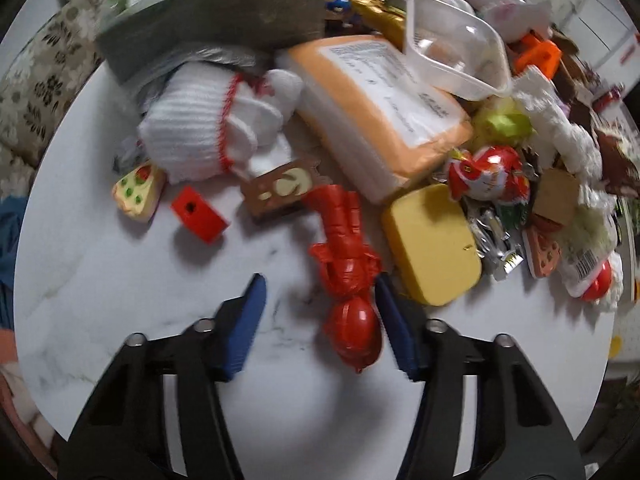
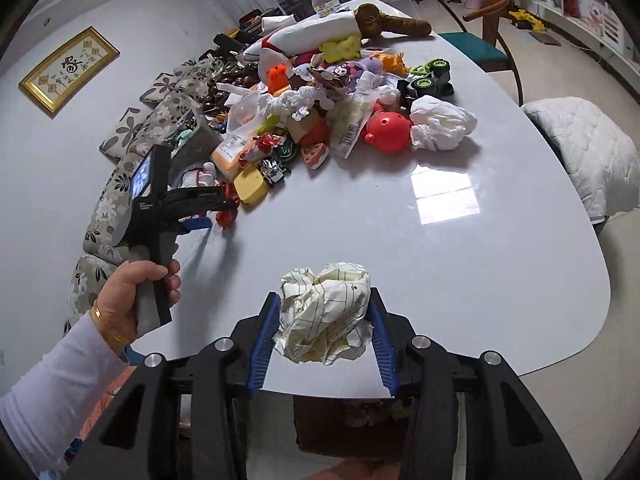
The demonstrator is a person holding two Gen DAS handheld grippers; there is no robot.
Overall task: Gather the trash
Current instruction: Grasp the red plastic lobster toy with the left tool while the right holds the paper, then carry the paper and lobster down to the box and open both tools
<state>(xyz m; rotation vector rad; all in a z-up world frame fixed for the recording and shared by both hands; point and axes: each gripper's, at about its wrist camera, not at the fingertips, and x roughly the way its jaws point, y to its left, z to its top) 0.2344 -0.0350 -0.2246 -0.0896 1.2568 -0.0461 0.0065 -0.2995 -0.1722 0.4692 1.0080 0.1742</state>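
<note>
My right gripper (image 2: 324,296) is shut on a crumpled ball of cream paper with green grid lines (image 2: 326,320), held over the near edge of the white table (image 2: 460,240). A person's hand (image 2: 132,292) holds my left gripper (image 2: 218,214) at the left end of the pile. In the left wrist view my left gripper (image 1: 320,280) points down at the table and stands open. A red plastic toy figure (image 1: 346,280) lies between its blue pads (image 1: 244,328), close against the right one and well apart from the left. A crumpled white tissue (image 2: 442,122) lies at the pile's right side.
A long heap of toys, wrappers and packets covers the table's far half: a yellow box (image 1: 432,244), an orange packet (image 1: 380,108), a white glove (image 1: 200,128), a clear tub (image 1: 452,48). Floral cushions (image 2: 132,136) line the left; a wooden chair (image 2: 480,12) stands beyond.
</note>
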